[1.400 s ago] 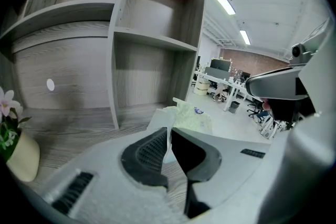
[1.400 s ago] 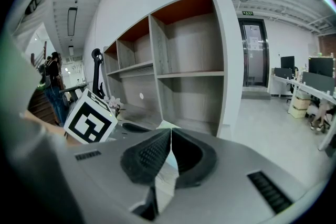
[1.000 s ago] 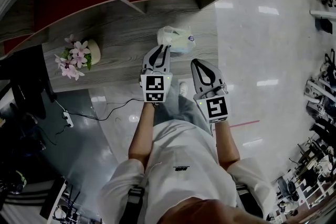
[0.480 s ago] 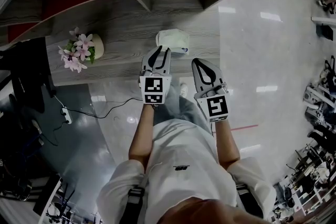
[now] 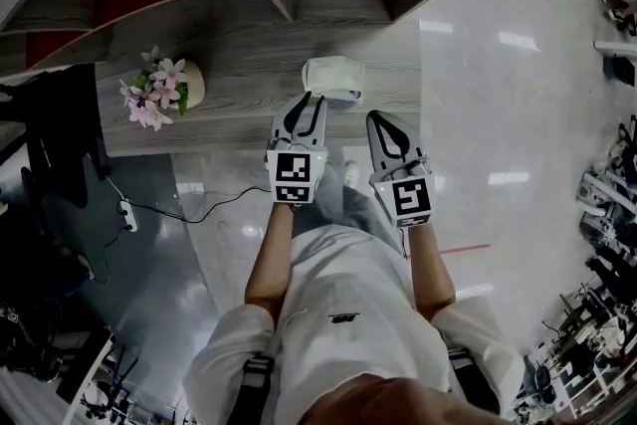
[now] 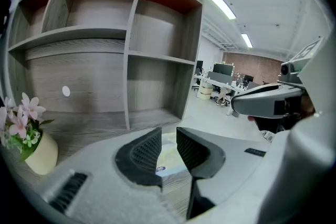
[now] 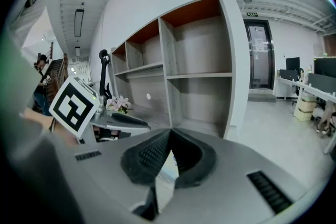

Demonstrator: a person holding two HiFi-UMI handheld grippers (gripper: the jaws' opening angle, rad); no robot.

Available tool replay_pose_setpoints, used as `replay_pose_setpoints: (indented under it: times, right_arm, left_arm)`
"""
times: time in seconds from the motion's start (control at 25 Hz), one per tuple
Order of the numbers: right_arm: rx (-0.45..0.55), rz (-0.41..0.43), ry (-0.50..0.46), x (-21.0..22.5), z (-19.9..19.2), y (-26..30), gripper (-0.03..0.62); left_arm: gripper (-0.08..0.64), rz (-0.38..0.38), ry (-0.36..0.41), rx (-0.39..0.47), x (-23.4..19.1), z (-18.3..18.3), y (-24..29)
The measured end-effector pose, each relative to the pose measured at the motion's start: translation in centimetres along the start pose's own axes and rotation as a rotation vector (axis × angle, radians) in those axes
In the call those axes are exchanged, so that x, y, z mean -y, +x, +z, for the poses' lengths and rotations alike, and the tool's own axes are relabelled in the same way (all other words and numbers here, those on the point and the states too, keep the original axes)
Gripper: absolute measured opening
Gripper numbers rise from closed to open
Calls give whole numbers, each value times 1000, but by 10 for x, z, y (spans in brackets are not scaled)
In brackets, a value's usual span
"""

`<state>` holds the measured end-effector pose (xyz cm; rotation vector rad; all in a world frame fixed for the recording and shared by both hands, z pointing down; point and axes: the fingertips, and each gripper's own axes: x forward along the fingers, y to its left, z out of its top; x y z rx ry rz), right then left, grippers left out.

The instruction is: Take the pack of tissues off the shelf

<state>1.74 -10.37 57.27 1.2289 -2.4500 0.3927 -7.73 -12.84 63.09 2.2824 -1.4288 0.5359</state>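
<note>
The pale pack of tissues [image 5: 332,78] lies flat on the grey wooden board [image 5: 229,65] below the shelf compartments. My left gripper [image 5: 312,98] sits just in front of it, and its jaws have just been opening. In the left gripper view they stand apart [image 6: 168,134]; the pack [image 6: 170,157] shows through the gap, beyond the pads and untouched. My right gripper [image 5: 375,117] hovers to the right, off the board's front edge. Its tips meet [image 7: 169,135] with nothing between them.
A cream pot of pink flowers [image 5: 164,90] stands at the board's left. The open shelf unit [image 6: 128,60] with red-backed compartments rises behind. A black stand [image 5: 60,134] is left of the board, and a power strip with its cable [image 5: 127,214] lies on the glossy floor.
A second ago the pack was bunched up at the left gripper's tips. It now lies flat on the board, and the left gripper has drawn back a little. The right gripper has kept still.
</note>
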Motion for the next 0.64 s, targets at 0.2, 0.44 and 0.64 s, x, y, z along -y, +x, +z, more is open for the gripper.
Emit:
replay_pose_setpoints:
  times: [0.2, 0.44, 0.64]
  right_arm:
    - [-5, 7, -3, 0, -1, 1, 25]
    - [-7, 13, -3, 1, -2, 5, 25]
    - [-12, 22, -6, 2, -3, 11, 25]
  left_arm:
    - [94, 0, 0, 2, 1, 2, -2]
    - [95, -1, 6, -1, 1, 3, -2]
    - [95, 0, 7, -2, -1, 5, 0]
